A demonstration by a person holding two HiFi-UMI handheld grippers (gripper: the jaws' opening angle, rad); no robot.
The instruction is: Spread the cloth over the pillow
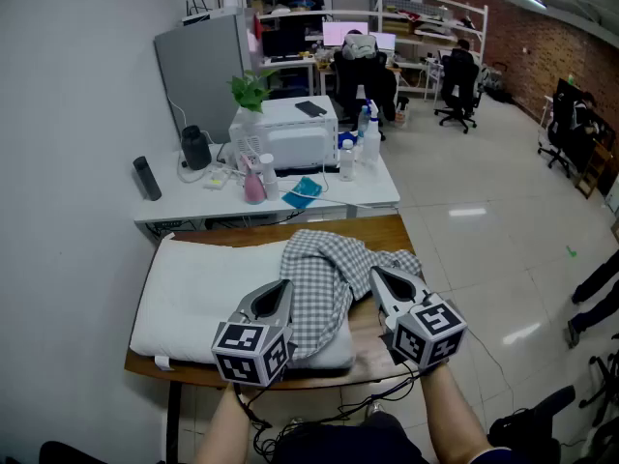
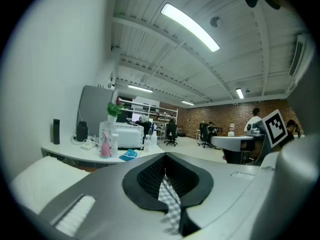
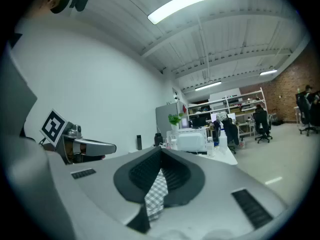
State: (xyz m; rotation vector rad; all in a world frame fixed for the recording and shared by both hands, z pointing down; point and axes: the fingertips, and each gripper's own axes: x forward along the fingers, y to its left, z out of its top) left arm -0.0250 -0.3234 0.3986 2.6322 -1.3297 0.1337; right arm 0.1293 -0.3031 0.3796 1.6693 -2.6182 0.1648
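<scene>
A grey-and-white checked cloth lies bunched over the right end of a white pillow on a wooden table. My left gripper is shut on the cloth's left edge, and a strip of checked cloth shows pinched between its jaws. My right gripper is shut on the cloth's right edge, with checked cloth caught between its jaws. Both grippers are raised above the table's near edge and point away from me, level with each other. The pillow's left part is bare.
A white desk behind the table carries a white appliance, bottles, a pink spray bottle and a potted plant. A white wall runs along the left. Tiled floor and seated people lie to the right and back.
</scene>
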